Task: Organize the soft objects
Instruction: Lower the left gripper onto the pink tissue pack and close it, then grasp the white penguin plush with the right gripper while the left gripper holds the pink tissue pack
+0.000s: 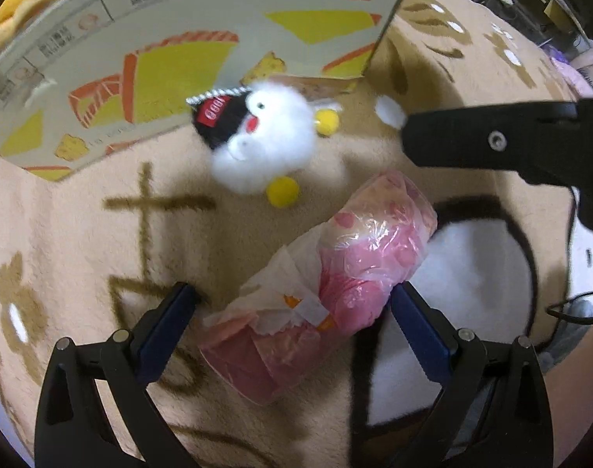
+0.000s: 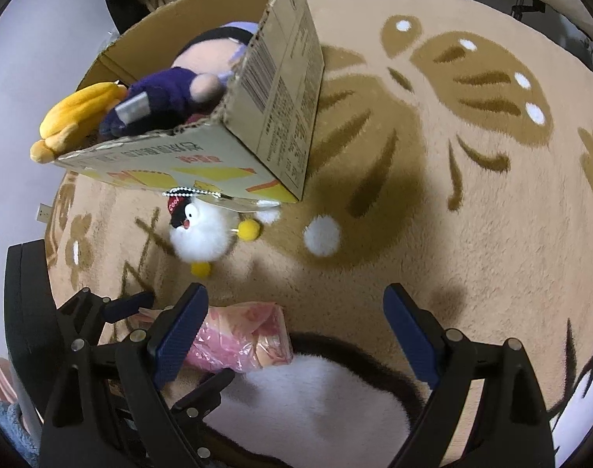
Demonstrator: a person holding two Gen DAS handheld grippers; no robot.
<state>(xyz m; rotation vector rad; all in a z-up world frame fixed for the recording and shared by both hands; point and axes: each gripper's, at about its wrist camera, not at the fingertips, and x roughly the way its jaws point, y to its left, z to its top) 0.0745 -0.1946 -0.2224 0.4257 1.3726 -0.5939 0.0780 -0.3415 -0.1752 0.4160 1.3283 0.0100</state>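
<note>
Your left gripper (image 1: 292,316) sits spread wide around the pink wrapped roll (image 1: 324,280), not clamped yet; right gripper (image 2: 296,327) hangs apart, empty, with the roll at its left finger. Looks like you squeeze next, then carry it ahead to the cardboard box (image 2: 234,156)

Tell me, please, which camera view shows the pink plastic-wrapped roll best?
The left wrist view: the pink plastic-wrapped roll lies whole and unobstructed on the rug, between the open fingers of the left gripper. In the right wrist view only one end of the roll shows, partly behind the fingers of both grippers.
</note>
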